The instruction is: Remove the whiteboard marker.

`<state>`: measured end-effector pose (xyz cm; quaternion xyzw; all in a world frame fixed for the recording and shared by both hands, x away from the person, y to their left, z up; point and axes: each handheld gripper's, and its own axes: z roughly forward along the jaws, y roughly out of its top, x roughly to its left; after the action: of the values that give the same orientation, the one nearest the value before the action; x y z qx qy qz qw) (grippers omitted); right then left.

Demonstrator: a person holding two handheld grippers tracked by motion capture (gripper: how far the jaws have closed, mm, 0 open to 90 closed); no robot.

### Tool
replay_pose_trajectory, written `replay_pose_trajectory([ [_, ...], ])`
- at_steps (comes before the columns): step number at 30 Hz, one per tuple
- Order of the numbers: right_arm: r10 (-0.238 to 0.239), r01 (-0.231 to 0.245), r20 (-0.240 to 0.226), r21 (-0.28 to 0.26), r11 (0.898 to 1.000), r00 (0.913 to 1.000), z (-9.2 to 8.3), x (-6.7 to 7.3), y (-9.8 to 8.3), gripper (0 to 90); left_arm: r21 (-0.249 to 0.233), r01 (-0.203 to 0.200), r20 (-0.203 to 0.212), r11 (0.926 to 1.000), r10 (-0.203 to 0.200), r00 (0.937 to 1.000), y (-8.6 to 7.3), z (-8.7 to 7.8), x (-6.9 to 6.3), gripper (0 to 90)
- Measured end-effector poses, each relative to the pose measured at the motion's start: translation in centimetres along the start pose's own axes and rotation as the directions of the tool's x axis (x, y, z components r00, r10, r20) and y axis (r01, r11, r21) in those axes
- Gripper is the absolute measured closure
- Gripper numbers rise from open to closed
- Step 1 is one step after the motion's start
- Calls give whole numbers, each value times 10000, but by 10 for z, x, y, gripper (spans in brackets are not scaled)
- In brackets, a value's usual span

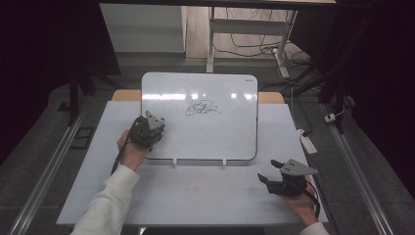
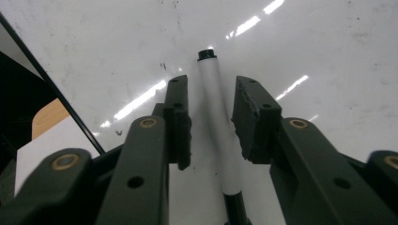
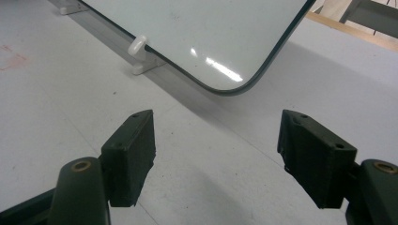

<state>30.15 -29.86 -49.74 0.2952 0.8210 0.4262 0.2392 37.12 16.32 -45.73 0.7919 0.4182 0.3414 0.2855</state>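
A whiteboard (image 1: 205, 139) stands tilted on two white clips (image 1: 174, 162) on the white table (image 1: 195, 196), with a black scribble (image 1: 202, 107) near its top middle. My left gripper (image 1: 147, 128) hovers over the board's lower left part. In the left gripper view, a white marker (image 2: 218, 126) with a black end lies on the board (image 2: 328, 56) between the jaws of my left gripper (image 2: 211, 82), which stand open with a thin gap on the left side. My right gripper (image 1: 267, 170) is open and empty above the table, near the board's lower right corner (image 3: 234, 86).
A white power strip (image 1: 307, 142) lies off the table's right edge. A wooden tabletop (image 1: 122, 95) shows behind the white surface. Desk legs and cables (image 1: 254, 49) stand on the floor beyond. One board clip (image 3: 138, 44) sits ahead of my right gripper (image 3: 217, 122).
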Motion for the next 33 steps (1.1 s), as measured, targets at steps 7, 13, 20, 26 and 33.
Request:
replay_pose_trajectory([
  [7,35,-36,70,26,10000,10000,0,-1,0,281,-91,-252,-280,9996,249,9993,4,4,-6,757],
  [13,11,-12,67,99,10000,10000,2,0,-1,281,-112,-183,-203,9998,181,9996,5,5,-9,810],
  [20,9,-10,116,65,10000,9999,1,0,0,284,-164,-154,-28,9997,154,9999,5,2,-8,814],
  [26,25,-25,176,-6,10000,9998,-1,0,0,284,-489,-217,325,9986,233,9992,2,-15,-4,815],
  [33,250,-249,34,-131,9996,9997,-2,-1,3,278,-1842,100,1384,9828,159,9902,-8,-62,0,815],
])
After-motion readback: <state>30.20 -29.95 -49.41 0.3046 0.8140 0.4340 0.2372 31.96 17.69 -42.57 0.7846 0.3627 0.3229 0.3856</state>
